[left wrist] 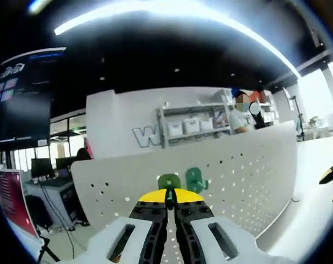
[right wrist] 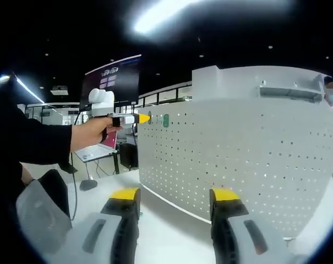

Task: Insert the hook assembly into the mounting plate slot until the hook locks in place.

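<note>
L gripper (left wrist: pixel 168 204) is sitting w/ jaws together, clamping a green hook (left wrist: pixel 169 182) right at the white pegboard (left wrist: pixel 249 170), near its top edge. A 2nd green hook (left wrist: pixel 195 177) is hanging just beside it. R gripper (right wrist: pixel 174 201) is hovering w/ jaws apart, holding nothing, over the white desk (right wrist: pixel 160 231), w/ open room before the board's lower edge.

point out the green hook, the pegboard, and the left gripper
green hook (left wrist: pixel 169 181), left gripper view: its round base, just past the jaw tips.
pegboard (right wrist: pixel 249 154), right gripper view: bare perforated face.
left gripper (right wrist: pixel 144 117), right gripper view: yellow jaw tips, held in a person's hand.
</note>
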A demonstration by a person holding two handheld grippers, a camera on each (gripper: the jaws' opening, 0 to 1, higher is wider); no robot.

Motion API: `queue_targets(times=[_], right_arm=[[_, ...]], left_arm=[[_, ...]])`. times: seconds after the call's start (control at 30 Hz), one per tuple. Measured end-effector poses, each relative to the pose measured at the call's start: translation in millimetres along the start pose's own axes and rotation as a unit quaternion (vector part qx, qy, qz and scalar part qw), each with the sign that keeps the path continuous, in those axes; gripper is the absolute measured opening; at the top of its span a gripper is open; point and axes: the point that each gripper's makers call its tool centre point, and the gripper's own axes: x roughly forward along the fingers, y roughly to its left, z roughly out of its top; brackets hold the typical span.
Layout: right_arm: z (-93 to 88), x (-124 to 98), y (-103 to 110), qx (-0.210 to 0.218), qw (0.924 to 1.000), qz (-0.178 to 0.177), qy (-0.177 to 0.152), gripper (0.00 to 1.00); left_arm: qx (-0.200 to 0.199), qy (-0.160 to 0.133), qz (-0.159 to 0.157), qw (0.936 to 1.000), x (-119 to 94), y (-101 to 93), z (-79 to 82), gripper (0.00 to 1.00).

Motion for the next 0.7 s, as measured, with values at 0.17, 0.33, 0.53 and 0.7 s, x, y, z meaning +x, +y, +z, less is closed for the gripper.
queue_targets(times=[0.17, 0.33, 0.53, 0.7], right_arm=[[-2.4, -0.3, -2.5, 0.002, 1.0000, -0.002, 0.003, 0.48], [-4.8, -1.1, -3.8, 0.005, 1.0000, -0.005, 0.006, 0.48], [-8.4, -1.5, -6.9, 0.009, 0.9999, -0.009, 0.010, 0.48], [-9.8, -1.2, -8.7, 0.011, 0.9998, -0.012, 0.012, 0.48]], left_arm=[[-0.005, 0.006, 0.005, 1.0000, 5.9, 2.7, -4.1, 0.03], [-0.005, 0.008, 0.008, 0.9999, 13.8, 4.6, -4.2, 0.03], [-0.004, 0.008, 0.012, 0.9999, 21.4, 5.9, -4.6, 0.03], [-0.008, 0.006, 0.015, 0.9998, 23.3, 8.8, -6.0, 0.03]])
